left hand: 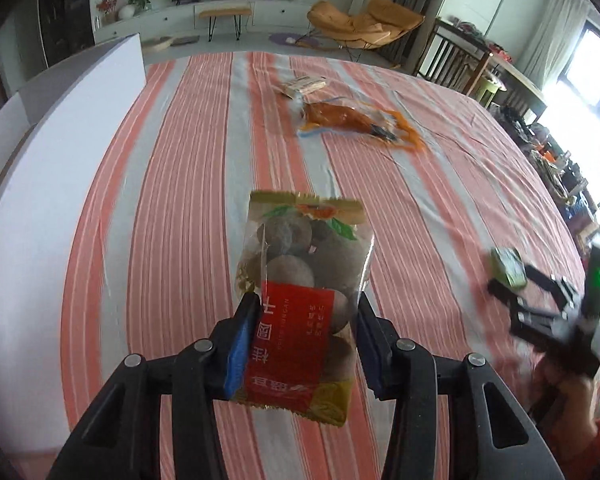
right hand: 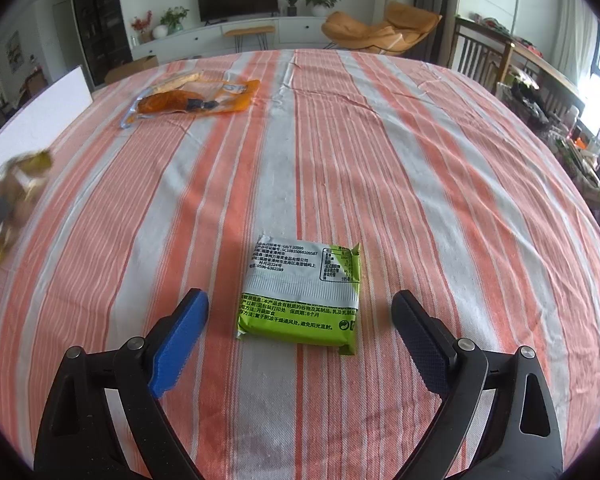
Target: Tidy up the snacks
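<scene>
The left gripper (left hand: 302, 344) is clamped on a clear bag of round brown dried fruit (left hand: 300, 280) with a red label, its blue pads pressed to the bag's two sides and the bag lifted off the striped cloth (left hand: 172, 200), near the table's front edge. The grip sits low on the bag, so the top half stands free above the jaws — carrying it steadily and level looks wise, since the loose film could slip or swing.

The right gripper (right hand: 300, 336) stands wide with nothing between its pads, hovering near the same front edge over a flat green-and-white snack packet (right hand: 302, 300) that lies label-side down on the cloth. To take it well, my guess is the jaws should drop straight down so the pads meet the packet's two long edges evenly; it is thin, so a shallow approach may only push it along the cloth.

Farther on, toward the far left of the table, lies an orange vacuum-sealed pack (right hand: 188, 102), with a pale wrapped snack (left hand: 302, 85) just beyond it. A white board (left hand: 60, 152) stands along the left edge. The middle of the cloth between the near packets and those far ones is bare — nothing blocks either hand.
</scene>
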`<state>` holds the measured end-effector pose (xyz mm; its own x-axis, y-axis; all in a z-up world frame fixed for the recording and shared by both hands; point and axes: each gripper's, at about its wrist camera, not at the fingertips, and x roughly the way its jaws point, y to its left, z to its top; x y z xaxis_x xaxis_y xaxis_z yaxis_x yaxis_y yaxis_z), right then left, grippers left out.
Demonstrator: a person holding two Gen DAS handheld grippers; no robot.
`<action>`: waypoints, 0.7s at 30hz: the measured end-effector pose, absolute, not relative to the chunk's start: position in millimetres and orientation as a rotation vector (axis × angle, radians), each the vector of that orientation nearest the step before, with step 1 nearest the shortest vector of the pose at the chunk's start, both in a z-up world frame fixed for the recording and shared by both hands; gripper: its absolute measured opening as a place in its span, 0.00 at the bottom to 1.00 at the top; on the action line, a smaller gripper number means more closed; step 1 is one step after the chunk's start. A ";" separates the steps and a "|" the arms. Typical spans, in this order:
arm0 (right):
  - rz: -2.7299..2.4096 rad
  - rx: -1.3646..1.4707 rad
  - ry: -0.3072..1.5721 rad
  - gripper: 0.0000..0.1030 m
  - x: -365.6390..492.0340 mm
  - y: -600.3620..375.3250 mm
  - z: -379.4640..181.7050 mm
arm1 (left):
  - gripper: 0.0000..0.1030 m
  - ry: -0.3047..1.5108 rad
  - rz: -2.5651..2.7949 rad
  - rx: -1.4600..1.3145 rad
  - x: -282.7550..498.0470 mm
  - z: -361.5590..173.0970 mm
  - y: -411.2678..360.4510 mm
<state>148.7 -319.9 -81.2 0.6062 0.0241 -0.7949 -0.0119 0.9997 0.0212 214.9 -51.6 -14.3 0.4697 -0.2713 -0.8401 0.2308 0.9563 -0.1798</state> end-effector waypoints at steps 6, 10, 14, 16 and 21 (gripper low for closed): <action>0.020 0.015 0.919 0.92 148.8 -320.1 -81.3 | 0.97 0.864 -0.277 0.022 189.3 -25.1 -60.8; 0.021 0.015 0.919 0.92 148.7 -320.0 -81.2 | 0.97 0.913 -0.279 0.086 201.9 -51.0 -67.7; 0.021 0.015 0.919 0.92 148.7 -320.0 -81.1 | 0.97 0.929 -0.230 0.090 211.1 -67.1 -64.8; 0.021 0.015 0.919 0.92 148.7 -320.0 -81.1 | 1.00 0.936 -0.221 0.072 214.6 -69.0 -63.9; 0.021 0.015 0.919 0.92 148.6 -320.1 -81.1 | 1.00 0.941 -0.213 0.087 217.0 -71.8 -65.8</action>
<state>148.6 -320.1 -81.1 0.6068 0.0244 -0.7945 -0.0115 0.9997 0.0219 217.0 -65.8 -71.8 0.5696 -0.1432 -0.8094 0.2187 0.9756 -0.0186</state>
